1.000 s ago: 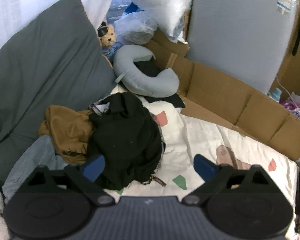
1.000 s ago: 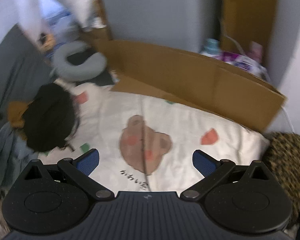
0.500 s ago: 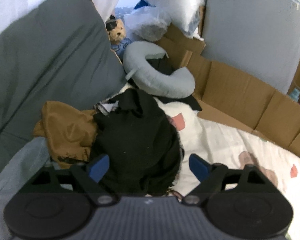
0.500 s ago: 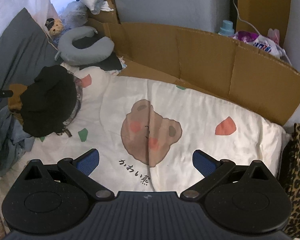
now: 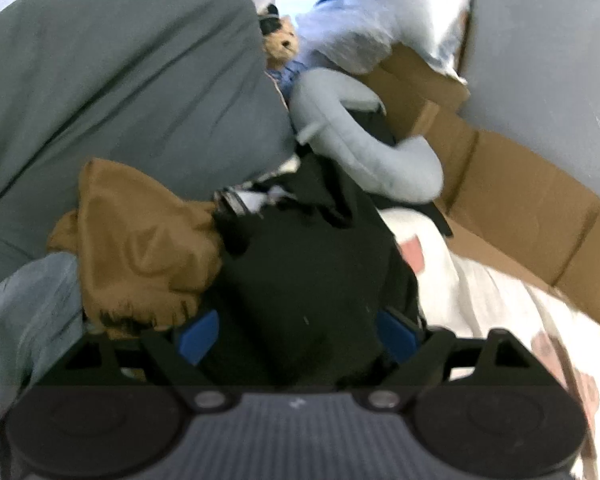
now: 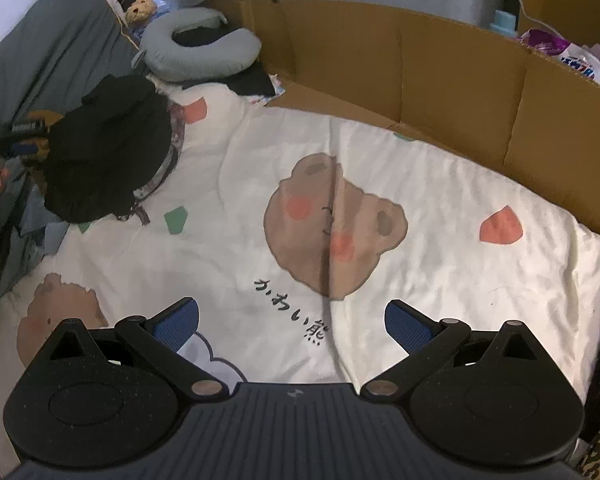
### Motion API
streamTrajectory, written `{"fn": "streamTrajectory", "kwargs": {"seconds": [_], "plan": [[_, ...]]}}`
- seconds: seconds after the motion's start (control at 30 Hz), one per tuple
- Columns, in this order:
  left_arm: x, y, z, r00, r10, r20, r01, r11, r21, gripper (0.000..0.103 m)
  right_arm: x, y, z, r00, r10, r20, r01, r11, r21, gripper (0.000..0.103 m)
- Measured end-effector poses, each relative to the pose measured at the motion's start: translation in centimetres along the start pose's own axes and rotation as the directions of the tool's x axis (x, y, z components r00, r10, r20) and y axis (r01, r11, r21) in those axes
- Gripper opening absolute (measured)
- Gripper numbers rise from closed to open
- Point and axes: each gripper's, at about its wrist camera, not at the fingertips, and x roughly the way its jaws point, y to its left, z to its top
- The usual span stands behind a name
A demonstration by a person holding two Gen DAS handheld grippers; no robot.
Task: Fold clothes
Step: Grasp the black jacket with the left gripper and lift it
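Left wrist view. The black garment (image 5: 312,280) lies in a crumpled heap, dark and shapeless, with a pale label or tag showing at its far edge. It sits at the left end of the white printed bedcover (image 5: 484,300). The left gripper (image 5: 300,334) is directly over the near part of the heap; its fingers stand wide, one blue pad (image 5: 198,334) on each flank of the cloth, and no pinch on the fabric can be made out. The picture is blurred. Touching the heap on the left is a bunched brown garment (image 5: 140,244), and nearer still a pale blue-grey garment (image 5: 28,308). A large grey cushion (image 5: 120,80) rises behind them. Beyond the heap lie a grey neck pillow (image 5: 360,152) and a small teddy bear (image 5: 282,42).

Right wrist view. The right gripper (image 6: 292,326) hovers over the bedcover with its fingers spread wide and nothing between them. The bedcover shows a brown bear print (image 6: 332,224) at centre, creased down its middle. The black garment (image 6: 108,148) lies far left on the cover, well apart from this gripper. A cardboard wall (image 6: 440,76) borders the far and right sides of the bed; a blue-capped bottle (image 6: 504,20) and a printed packet (image 6: 580,60) stand behind it.
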Motion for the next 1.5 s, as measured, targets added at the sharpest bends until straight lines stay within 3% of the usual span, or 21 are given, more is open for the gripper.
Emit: {"fn": "streamTrajectory", "kwargs": {"seconds": [0.13,0.3,0.37,0.47,0.5,0.53,0.73,1.0,1.5], "plan": [[1.3,0.2,1.3,1.0,0.006,0.017,-0.007,0.999,0.035,0.084,0.4,-0.2,-0.6,1.0,-0.006,-0.017,0.006,1.0,0.005,0.102],[3.6,0.7,2.5,0.999,-0.038,-0.025,0.04,0.998,0.047,0.081,0.6,-0.8,-0.8,1.0,0.003,-0.028,-0.002,1.0,0.023,0.102],[4.2,0.8,2.4,0.998,-0.045,-0.041,0.047,0.998,0.044,0.07,0.7,-1.1,-0.8,1.0,0.004,-0.022,-0.003,1.0,0.03,0.102],[4.6,0.8,2.2,0.997,-0.051,-0.054,0.053,0.998,0.044,0.037,0.8,-1.6,-0.7,1.0,0.006,-0.016,-0.005,0.999,0.054,0.102],[4.6,0.8,2.1,0.997,-0.054,-0.056,0.056,0.997,0.044,0.018,0.8,-1.8,-0.7,1.0,0.01,-0.013,-0.009,0.998,0.065,0.101],[4.5,0.7,2.0,0.997,-0.059,-0.059,0.062,0.997,0.042,0.01,0.8,-2.0,-0.7,1.0,0.012,-0.011,-0.011,0.997,0.075,0.101],[2.9,0.1,0.9,0.987,-0.146,-0.063,0.149,0.988,0.034,0.006,0.9,-2.6,-0.7,1.0,0.011,0.001,-0.011,0.995,0.095,0.097],[-0.2,-1.6,-2.7,0.957,-0.277,-0.084,0.278,0.961,-0.001,0.004,1.0,-3.0,-0.6,1.0,0.025,-0.004,-0.024,0.994,0.107,0.093],[-3.6,-6.8,-11.5,0.874,-0.476,-0.098,0.463,0.877,-0.128,0.004,1.0,-3.0,-0.8,0.998,0.059,-0.003,-0.058,0.989,0.134,0.093]]}}
